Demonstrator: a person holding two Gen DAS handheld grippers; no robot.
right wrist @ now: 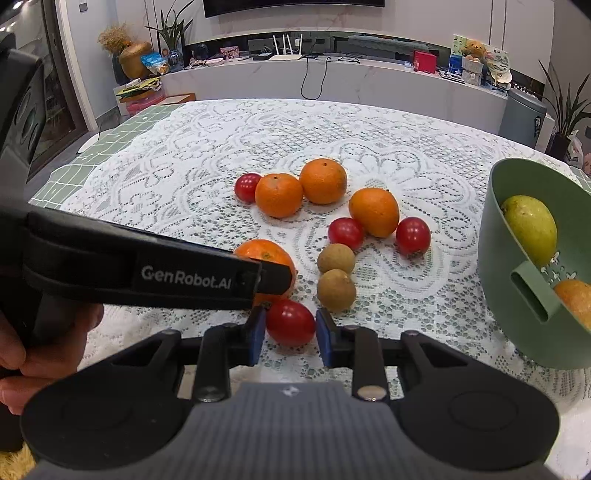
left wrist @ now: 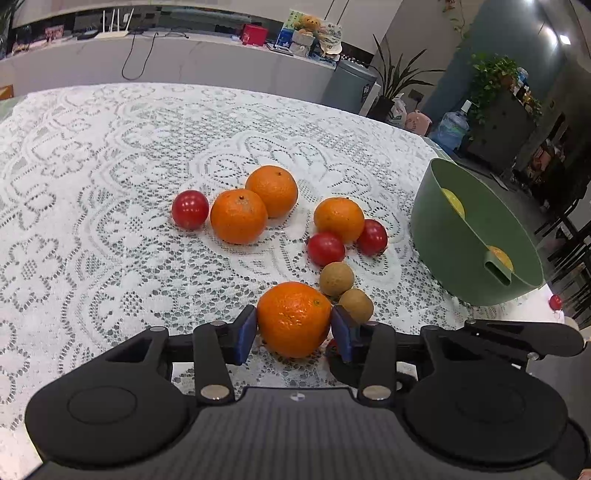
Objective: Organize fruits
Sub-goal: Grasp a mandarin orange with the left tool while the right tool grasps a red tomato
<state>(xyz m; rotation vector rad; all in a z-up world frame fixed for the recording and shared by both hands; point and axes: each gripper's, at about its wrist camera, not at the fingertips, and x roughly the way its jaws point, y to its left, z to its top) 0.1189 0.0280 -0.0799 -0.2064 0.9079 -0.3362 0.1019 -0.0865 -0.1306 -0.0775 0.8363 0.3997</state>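
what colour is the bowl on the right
Sage green bowl, clearest in the right wrist view.

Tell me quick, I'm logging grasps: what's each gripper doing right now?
Left gripper: shut on the orange, pads against both its sides.
Right gripper: jaws around the cherry tomato; firm grip cannot be told.

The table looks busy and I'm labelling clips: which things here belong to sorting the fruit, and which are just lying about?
Job:
left gripper around an orange
right gripper around a red tomato
green bowl
loose oranges
two brown longans

Lying about:
lace tablecloth
router
red box
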